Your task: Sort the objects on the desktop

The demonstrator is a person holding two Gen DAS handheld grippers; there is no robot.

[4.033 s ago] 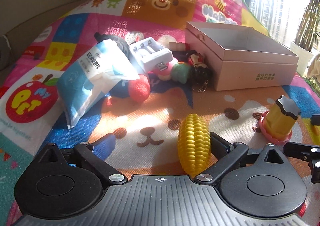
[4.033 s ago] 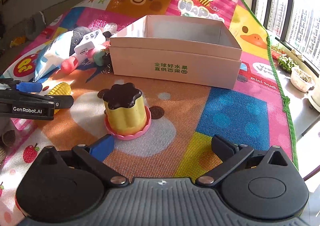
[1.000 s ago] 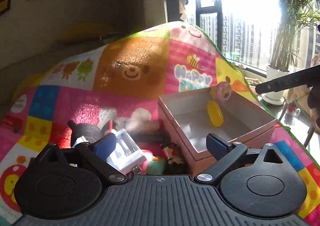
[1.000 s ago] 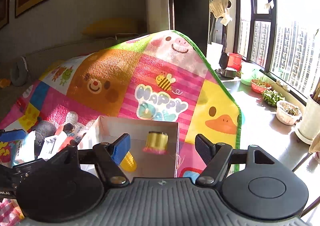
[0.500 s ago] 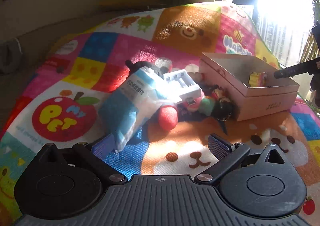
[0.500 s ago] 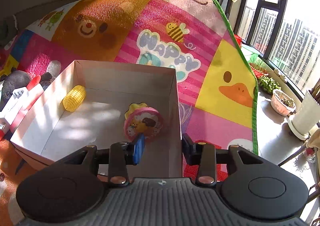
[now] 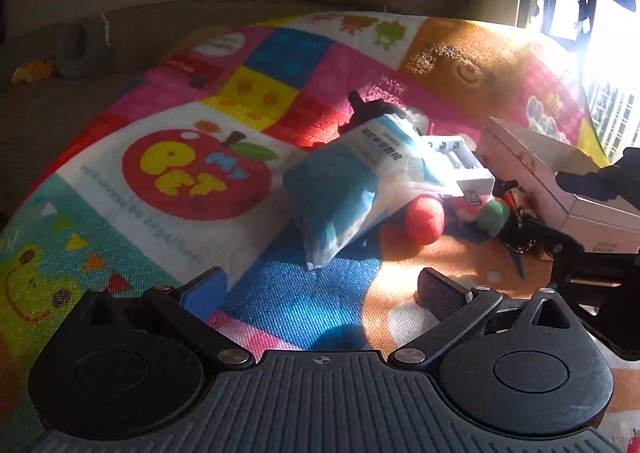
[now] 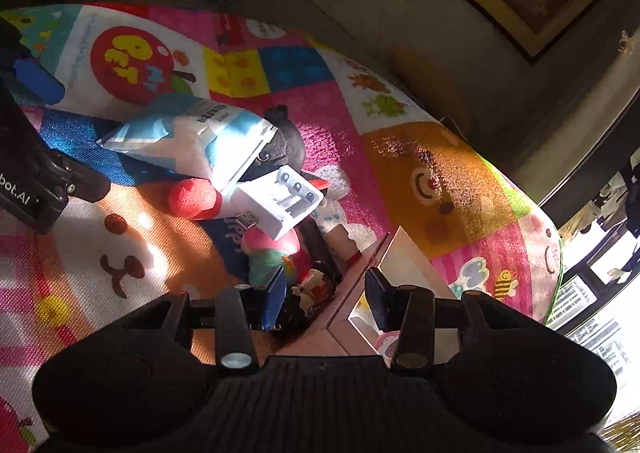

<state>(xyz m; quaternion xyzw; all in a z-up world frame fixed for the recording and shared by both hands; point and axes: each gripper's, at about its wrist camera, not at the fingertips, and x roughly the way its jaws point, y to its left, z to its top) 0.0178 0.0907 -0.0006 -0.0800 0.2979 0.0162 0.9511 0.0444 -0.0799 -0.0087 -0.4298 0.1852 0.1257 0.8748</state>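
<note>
With both the left gripper (image 7: 320, 289) and right gripper (image 8: 326, 299) empty, jaws apart, approach the blue-white pouch (image 7: 356, 181) left of the box (image 7: 560, 189), squarely across its width.

Hard sunlight is streaming in from the window (image 7: 612, 65) ahead-right of the tool, blowing out to white glare there. It is throwing sharp light patches and deep shadows across the mat (image 7: 416, 273), while fisheye distortion is bending the dim frame edges.
</note>
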